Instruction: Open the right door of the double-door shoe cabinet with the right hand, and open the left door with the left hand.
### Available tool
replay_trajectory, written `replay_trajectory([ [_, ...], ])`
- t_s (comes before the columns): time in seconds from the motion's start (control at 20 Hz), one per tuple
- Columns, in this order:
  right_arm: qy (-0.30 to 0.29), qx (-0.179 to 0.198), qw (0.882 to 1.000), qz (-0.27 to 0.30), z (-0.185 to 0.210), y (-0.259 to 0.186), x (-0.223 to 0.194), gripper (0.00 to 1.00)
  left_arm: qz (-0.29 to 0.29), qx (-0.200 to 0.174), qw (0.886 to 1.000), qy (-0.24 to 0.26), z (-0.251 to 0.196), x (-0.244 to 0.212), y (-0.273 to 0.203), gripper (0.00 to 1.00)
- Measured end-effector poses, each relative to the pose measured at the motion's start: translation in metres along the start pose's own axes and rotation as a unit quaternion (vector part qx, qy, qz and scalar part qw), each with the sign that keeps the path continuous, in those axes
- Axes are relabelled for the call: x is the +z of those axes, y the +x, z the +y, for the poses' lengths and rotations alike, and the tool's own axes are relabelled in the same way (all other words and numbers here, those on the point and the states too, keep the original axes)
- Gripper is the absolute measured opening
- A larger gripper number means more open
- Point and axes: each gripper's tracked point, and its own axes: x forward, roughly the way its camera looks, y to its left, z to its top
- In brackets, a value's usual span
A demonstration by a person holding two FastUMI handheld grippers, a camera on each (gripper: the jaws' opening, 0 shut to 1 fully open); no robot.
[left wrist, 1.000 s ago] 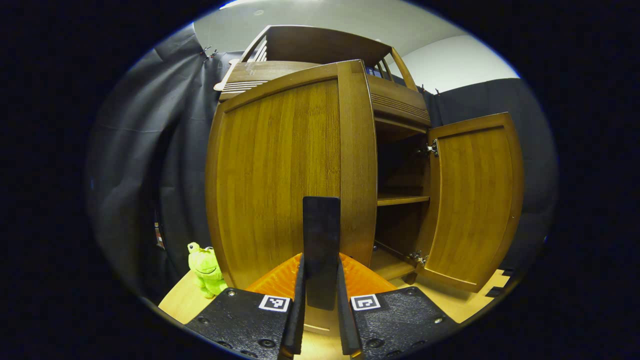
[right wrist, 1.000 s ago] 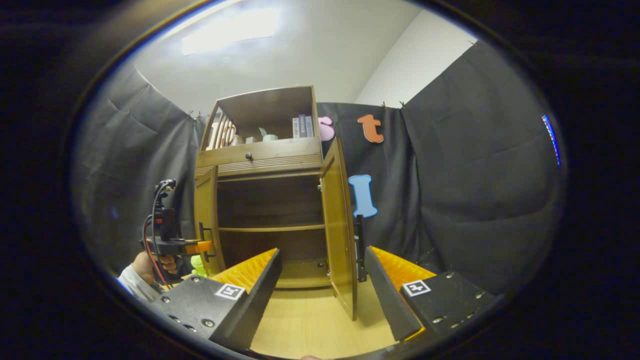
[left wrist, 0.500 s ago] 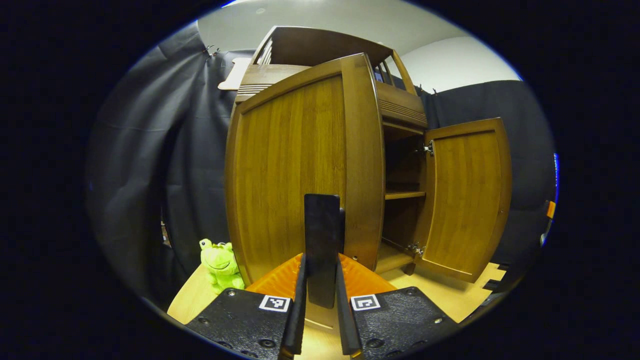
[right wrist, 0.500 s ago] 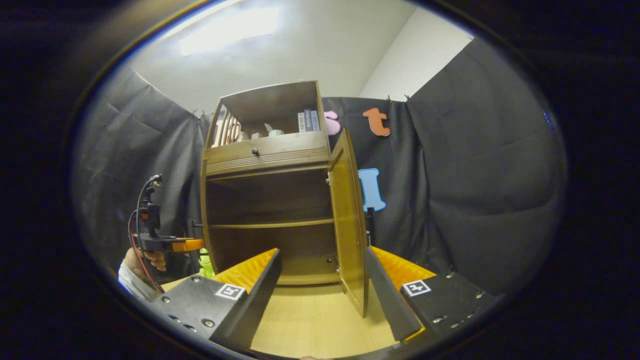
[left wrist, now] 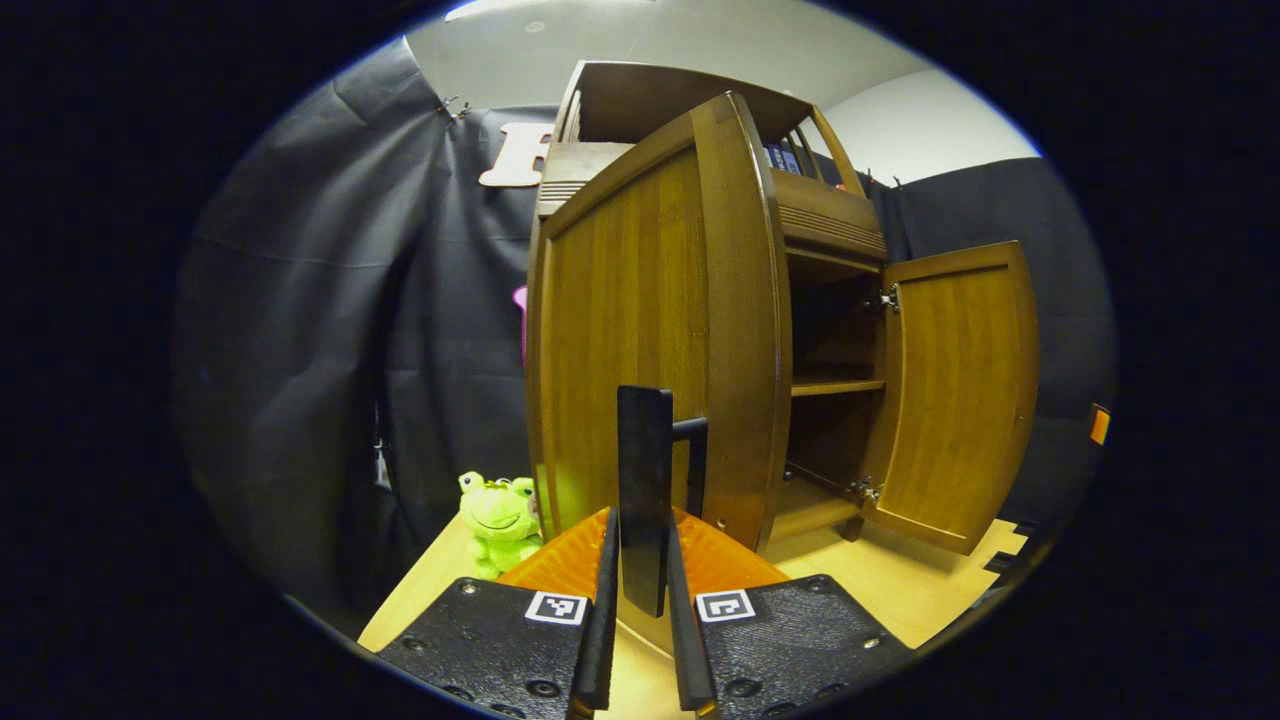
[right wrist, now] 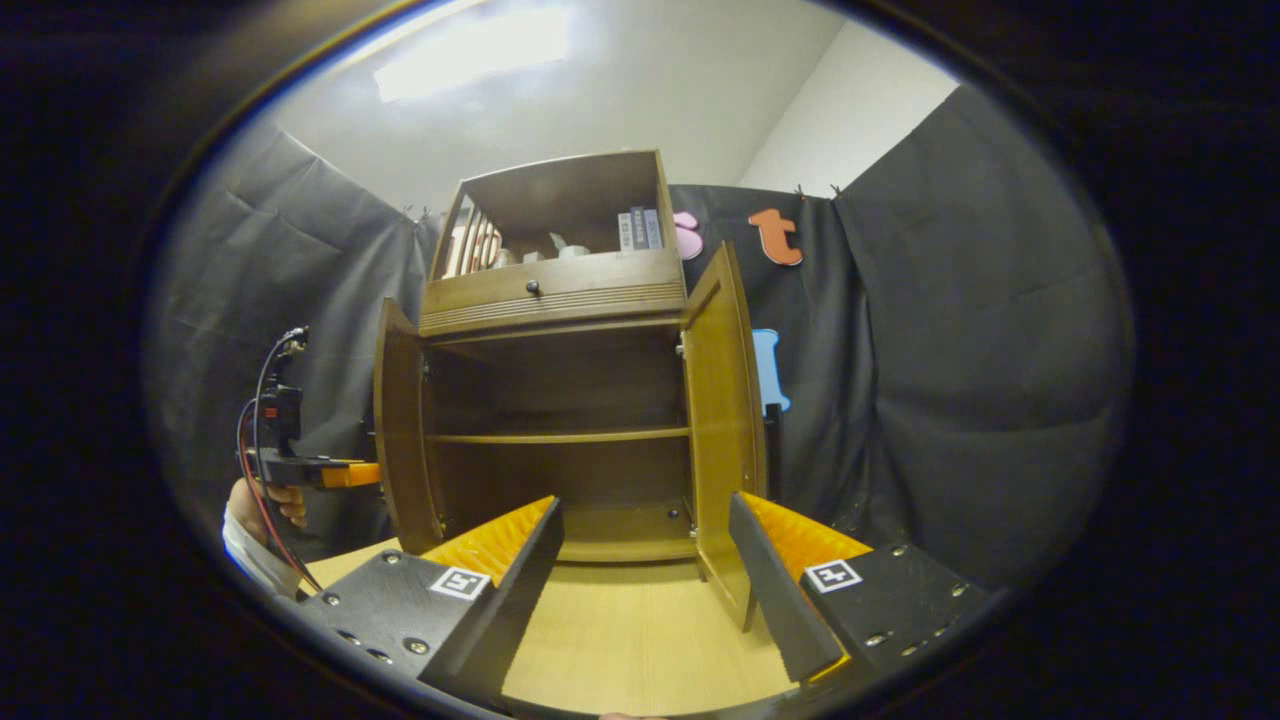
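Left gripper view: tongs point(left wrist: 640, 600) clamp door handle point(left wrist: 645, 490).

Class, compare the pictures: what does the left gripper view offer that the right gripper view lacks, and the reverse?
Left gripper view: a green plush frog beside the brown wooden shoe cabinet, and the left claw shut on the black bar handle. Right gripper view: the open right claw, a hand holding that left claw, a dark round drawer knob. Shared: left door and right door open, inner shelf.

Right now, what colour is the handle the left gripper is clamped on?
Black: a slim vertical bar handle on the left door, clearest in the left gripper view.
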Motion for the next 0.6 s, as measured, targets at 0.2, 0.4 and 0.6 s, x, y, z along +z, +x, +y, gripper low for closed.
replay_trajectory([
  [0.2, -0.002, 0.005, 1.0, 0.003, 0.001, -0.001, -0.003, 0.98, 0.012, 0.047, 0.999, 0.002, 0.041, -0.011, 0.0, 0.22],
  [0.4, -0.004, 0.012, 1.0, 0.014, 0.006, -0.002, -0.006, 0.99, 0.012, 0.043, 0.999, -0.01, 0.07, -0.021, 0.004, 0.1],
  [0.6, -0.011, 0.02, 1.0, 0.022, 0.008, -0.003, -0.005, 0.99, 0.01, 0.031, 0.999, -0.013, 0.089, -0.02, -0.001, 0.06],
])
